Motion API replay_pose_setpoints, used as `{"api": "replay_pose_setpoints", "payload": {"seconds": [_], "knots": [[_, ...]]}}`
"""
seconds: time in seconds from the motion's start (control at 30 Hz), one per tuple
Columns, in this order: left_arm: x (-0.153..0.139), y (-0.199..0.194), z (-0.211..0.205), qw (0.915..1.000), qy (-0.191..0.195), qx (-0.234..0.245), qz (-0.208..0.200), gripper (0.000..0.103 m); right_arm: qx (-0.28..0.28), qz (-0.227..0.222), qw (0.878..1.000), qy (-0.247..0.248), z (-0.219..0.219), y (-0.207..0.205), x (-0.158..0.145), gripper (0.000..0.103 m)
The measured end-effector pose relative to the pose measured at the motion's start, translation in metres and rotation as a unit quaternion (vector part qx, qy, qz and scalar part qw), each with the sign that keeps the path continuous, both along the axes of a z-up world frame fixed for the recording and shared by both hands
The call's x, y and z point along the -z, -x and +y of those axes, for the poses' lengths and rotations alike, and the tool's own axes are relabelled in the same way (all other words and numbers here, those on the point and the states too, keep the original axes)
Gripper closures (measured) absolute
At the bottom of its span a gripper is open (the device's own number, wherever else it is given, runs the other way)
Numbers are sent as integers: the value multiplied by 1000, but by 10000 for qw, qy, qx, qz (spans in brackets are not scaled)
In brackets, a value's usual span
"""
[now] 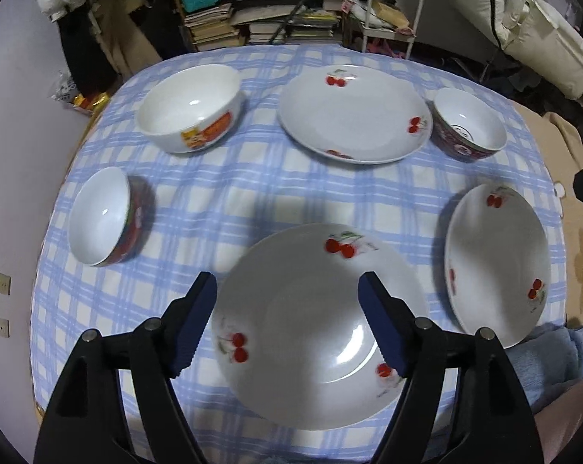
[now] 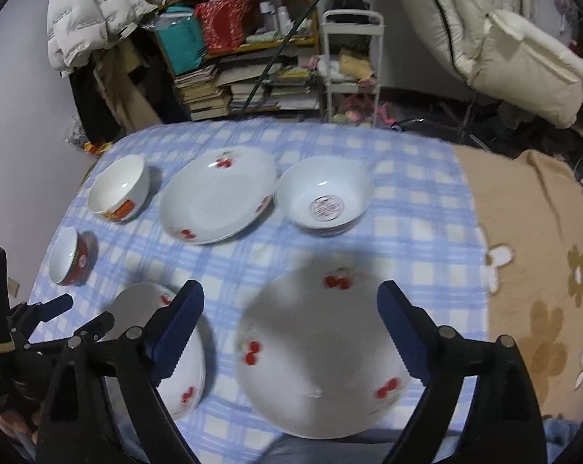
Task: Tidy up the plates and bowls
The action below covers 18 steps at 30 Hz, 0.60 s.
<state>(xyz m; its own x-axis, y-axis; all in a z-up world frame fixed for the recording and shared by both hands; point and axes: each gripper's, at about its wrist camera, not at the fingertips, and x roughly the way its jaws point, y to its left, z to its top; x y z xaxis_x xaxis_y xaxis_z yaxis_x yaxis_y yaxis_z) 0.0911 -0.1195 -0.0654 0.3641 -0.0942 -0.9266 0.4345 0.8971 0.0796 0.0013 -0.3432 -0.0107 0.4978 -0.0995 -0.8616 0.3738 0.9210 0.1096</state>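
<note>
Three white cherry-print plates lie apart on the blue-checked tablecloth (image 1: 252, 193). My left gripper (image 1: 287, 284) hangs open above the near-left plate (image 1: 318, 328), touching nothing. My right gripper (image 2: 291, 290) is open over the near-right plate (image 2: 322, 352), with its pads clear of the rim. The third plate (image 1: 355, 114) sits at the far middle. A white bowl with an orange print (image 1: 190, 108) is far left, and a small red bowl (image 1: 101, 220) is at the left edge. A red-sided bowl with a label inside (image 2: 324, 193) stands far right. The left gripper (image 2: 51, 309) also shows low on the left of the right wrist view.
A brown flowered blanket (image 2: 542, 270) covers the surface right of the cloth. Behind the table stand a shelf stacked with books (image 2: 233, 85) and a white cart (image 2: 349, 65). Pale jackets hang at the back. A wall runs along the table's left edge.
</note>
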Motion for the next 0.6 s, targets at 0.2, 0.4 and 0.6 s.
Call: {"api": "replay_pose_setpoints", "payload": {"seconds": [0.2,0.4,0.6], "knots": [[-1,7,-30,9996,69,262,29,28,334,25,9981,-515,-42,17,1,8],[0,15,-61,9984,150,536,114,28,454,248,9973,-529,-68,28,12,8],[11,22,-88,9973,93,689,256,29,460,422,9965,-564,-85,37,27,8]]}}
